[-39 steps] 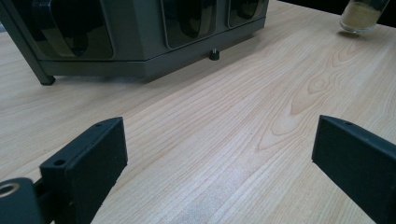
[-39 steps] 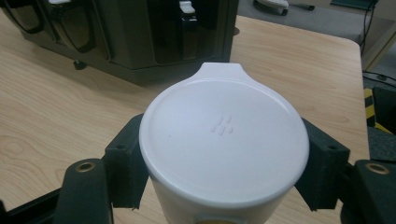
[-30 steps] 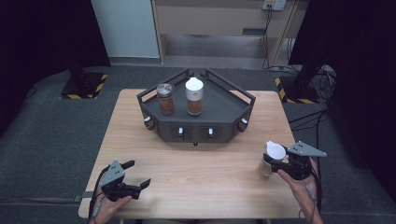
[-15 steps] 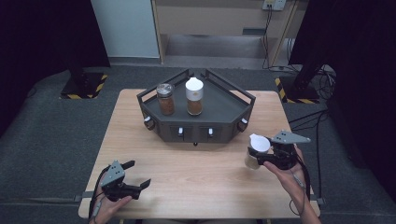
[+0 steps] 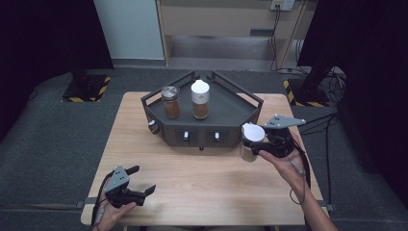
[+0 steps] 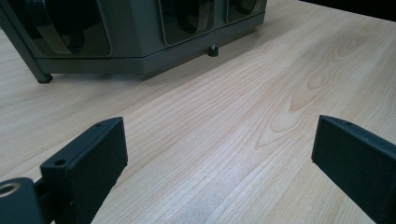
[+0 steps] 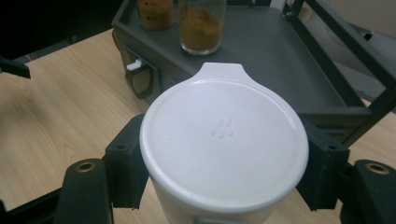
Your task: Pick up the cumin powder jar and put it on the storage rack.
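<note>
White-lidded jar [image 5: 252, 139] pinched between the jaws of the right gripper [image 5: 260, 144], right of centre, just off the dark tray's [image 5: 231, 108] front corner. Two spice jars [image 5: 170, 102] [image 5: 200, 99] already aboard; third yet to land. Left gripper [image 5: 137, 180] spread wide, lower left, holding nothing.

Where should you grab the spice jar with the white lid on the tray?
Probably around its glass body, below the white lid. The white-lidded jar stands upright with the metal-lidded jar close on its left, so come from the front, over the dark tray's low rail.
</note>
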`<move>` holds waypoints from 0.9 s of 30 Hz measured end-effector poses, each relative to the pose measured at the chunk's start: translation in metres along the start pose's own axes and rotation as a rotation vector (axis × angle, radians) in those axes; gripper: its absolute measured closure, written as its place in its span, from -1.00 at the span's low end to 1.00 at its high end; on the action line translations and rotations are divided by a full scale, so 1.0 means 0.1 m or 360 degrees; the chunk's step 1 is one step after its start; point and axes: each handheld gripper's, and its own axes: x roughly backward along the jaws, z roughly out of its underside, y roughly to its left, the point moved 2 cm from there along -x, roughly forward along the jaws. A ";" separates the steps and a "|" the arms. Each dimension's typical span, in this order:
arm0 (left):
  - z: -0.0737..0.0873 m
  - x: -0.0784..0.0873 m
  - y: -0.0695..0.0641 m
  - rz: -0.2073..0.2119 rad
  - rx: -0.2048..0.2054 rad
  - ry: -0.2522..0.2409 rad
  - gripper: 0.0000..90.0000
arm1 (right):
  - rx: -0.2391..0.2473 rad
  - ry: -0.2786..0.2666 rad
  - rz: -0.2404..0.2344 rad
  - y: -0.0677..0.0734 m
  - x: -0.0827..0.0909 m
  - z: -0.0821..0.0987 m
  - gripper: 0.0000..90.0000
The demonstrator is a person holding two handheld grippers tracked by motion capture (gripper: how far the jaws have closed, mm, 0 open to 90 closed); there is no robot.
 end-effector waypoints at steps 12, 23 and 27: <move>0.00 0.00 0.01 0.0006 0.0003 -0.0001 -0.94 | 0.0031 -0.0008 -0.0004 0.03 -0.13 -0.51 -0.31; 0.01 0.00 0.01 0.0008 0.0009 -0.0005 -0.94 | -0.0015 0.0019 0.0033 -0.04 -0.38 -0.72 -0.31; 0.01 0.00 0.01 0.0009 0.0010 -0.0006 -0.94 | -0.0050 0.0015 0.0058 -0.09 -0.46 -0.79 -0.31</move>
